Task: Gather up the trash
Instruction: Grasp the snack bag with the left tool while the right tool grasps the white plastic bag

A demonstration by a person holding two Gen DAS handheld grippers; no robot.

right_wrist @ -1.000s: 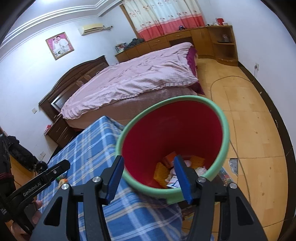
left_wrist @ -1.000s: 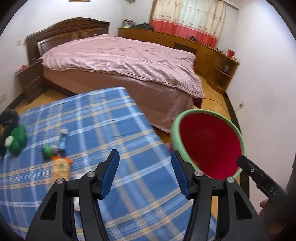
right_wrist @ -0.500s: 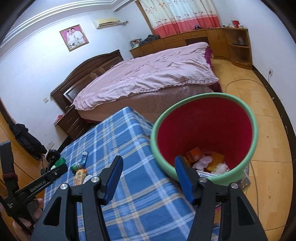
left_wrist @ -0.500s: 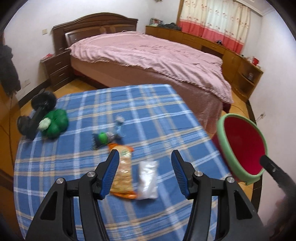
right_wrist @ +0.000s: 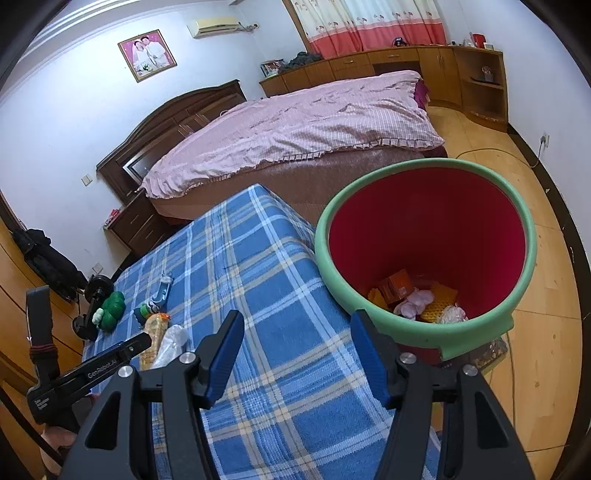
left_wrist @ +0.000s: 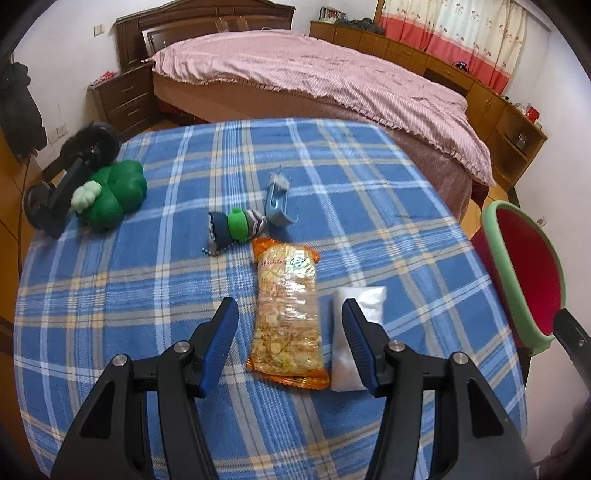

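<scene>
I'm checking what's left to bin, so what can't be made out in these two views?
- White packet, left wrist view: its near right side sits behind the left gripper finger.
- Snack packet: print too small to read.
- Trash bin, right wrist view: the bottom trash is a jumble; near rim hides some.

We're in a home bedroom: big bed point(right_wrist: 295, 125) under a pink cover, wooden headboard point(left_wrist: 207, 22), curtains point(right_wrist: 369, 22), framed portrait point(right_wrist: 147, 54).
</scene>
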